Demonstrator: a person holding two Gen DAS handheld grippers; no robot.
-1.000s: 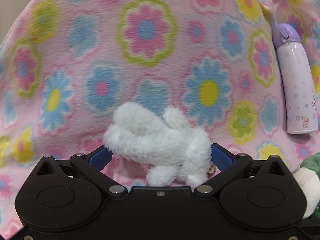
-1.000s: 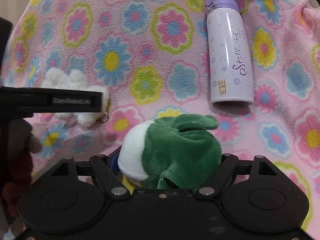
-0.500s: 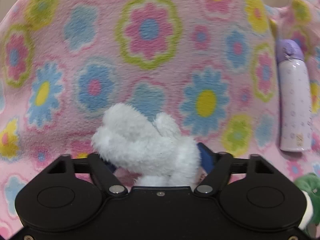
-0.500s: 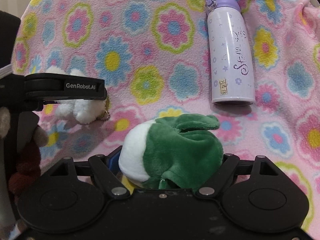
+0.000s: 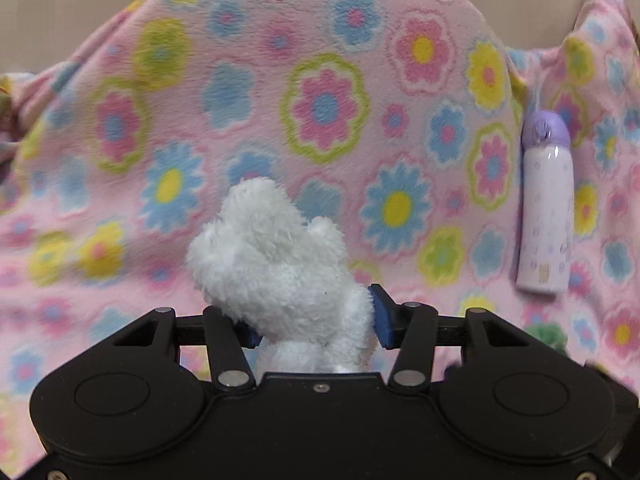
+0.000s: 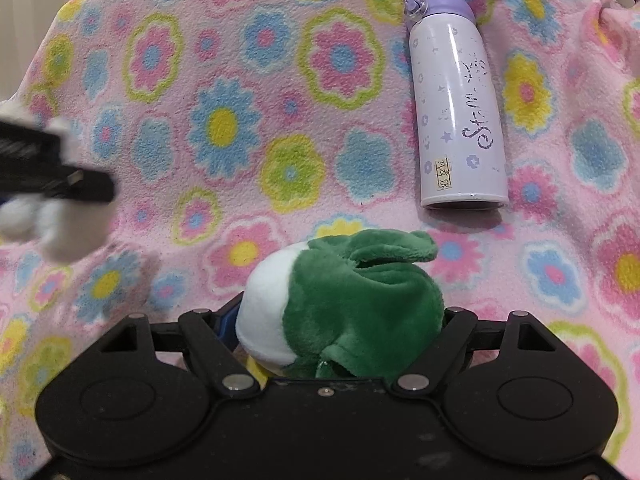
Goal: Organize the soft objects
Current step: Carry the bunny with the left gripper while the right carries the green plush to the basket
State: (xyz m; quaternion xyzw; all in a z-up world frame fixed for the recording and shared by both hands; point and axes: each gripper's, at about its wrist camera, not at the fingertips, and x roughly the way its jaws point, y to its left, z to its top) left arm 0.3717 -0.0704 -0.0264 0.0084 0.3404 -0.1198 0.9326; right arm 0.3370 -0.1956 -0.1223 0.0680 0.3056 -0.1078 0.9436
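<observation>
Left gripper (image 5: 316, 316): clamped on fluffy white plush toy (image 5: 276, 256), now lifted off flowered pink fleece blanket (image 5: 320, 100); right gripper (image 6: 340, 328), holding green-and-white plush toy (image 6: 344, 300), unchanged; lilac bottle (image 6: 456, 100) at one o'clock.

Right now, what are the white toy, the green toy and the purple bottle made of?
White toy: fluffy plush, curly long pile, probably synthetic fur. Green toy: smoother short-pile plush, velvety sheen, with a white patch. Purple bottle: hard and smooth, likely painted metal with a plastic cap; its print looks scuffed. Each toy sits in a hand-held gripper.
</observation>
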